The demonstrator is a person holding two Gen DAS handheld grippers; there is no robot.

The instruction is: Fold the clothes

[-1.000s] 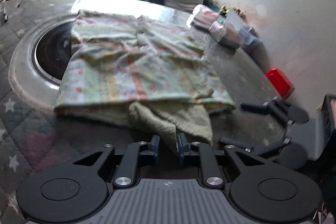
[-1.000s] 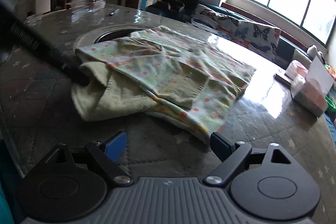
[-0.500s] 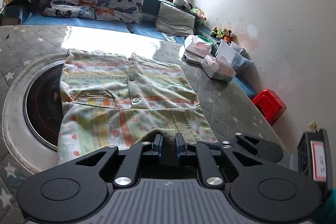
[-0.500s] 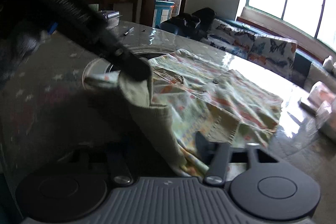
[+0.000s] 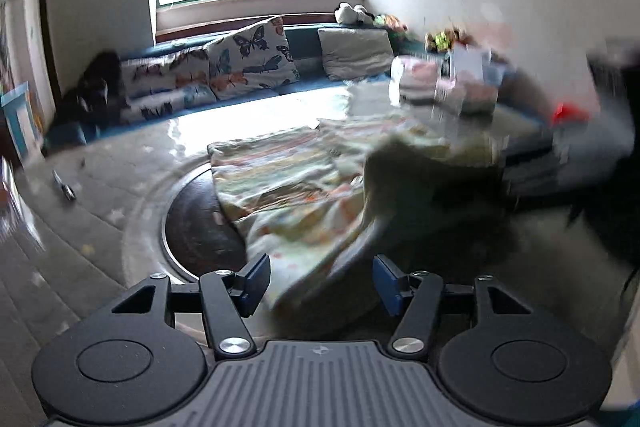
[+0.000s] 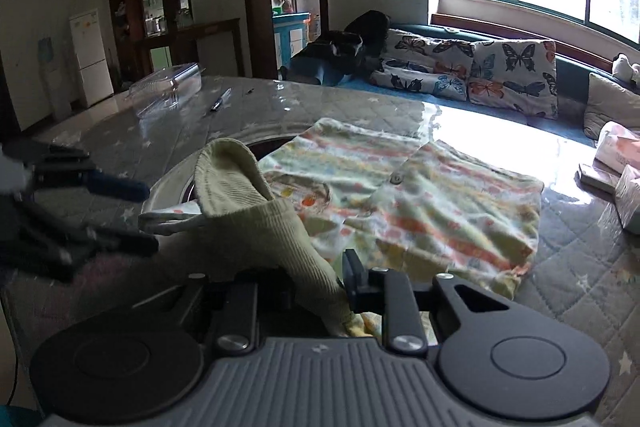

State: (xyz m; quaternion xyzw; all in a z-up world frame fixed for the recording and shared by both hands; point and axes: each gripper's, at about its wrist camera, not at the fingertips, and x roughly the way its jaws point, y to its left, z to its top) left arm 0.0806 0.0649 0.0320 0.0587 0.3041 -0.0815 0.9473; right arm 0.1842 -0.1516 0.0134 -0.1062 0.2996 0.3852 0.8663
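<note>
The right gripper [image 6: 316,287] is clamped on the ribbed cuff [image 6: 256,227] of the patterned button shirt [image 6: 420,195]; the left gripper [image 5: 320,281] stands with jaws apart, holding nothing. With only one corner held, the lifted cloth could sag or twist and leave a crooked crease.

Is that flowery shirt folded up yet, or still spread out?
Mostly spread: the pastel flower-print shirt lies flat, its ribbed green cuff lifted.
</note>
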